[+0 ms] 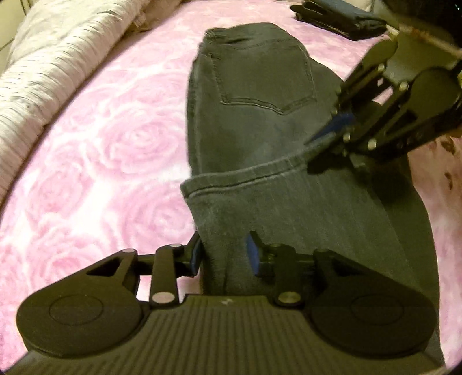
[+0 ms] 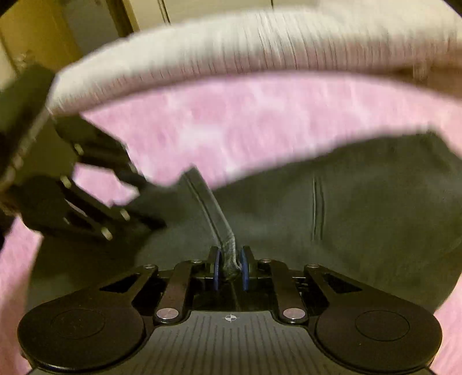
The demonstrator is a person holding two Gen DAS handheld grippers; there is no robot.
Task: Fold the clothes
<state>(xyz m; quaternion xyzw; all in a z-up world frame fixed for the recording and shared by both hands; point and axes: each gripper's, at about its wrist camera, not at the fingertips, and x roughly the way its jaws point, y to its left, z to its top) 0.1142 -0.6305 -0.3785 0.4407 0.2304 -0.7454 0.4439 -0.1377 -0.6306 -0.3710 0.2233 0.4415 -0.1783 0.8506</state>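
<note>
Dark grey jeans (image 1: pixel 260 95) lie lengthwise on a pink rose-patterned bedspread (image 1: pixel 101 150), back pocket up, waist at the far end. The leg end is lifted and folded back over them. My left gripper (image 1: pixel 223 253) is shut on a bunch of the leg fabric near the hem. My right gripper (image 2: pixel 230 268) is shut on the hem edge of the jeans (image 2: pixel 346 219); it shows in the left wrist view (image 1: pixel 326 138) at the right, pinching the hem. The left gripper also shows in the right wrist view (image 2: pixel 144 202), blurred.
A rumpled white-grey quilt (image 1: pixel 52 66) runs along the left side of the bed. A stack of folded dark clothes (image 1: pixel 340 20) lies at the far right. A wall and door frame (image 2: pixel 86 23) show beyond the bed.
</note>
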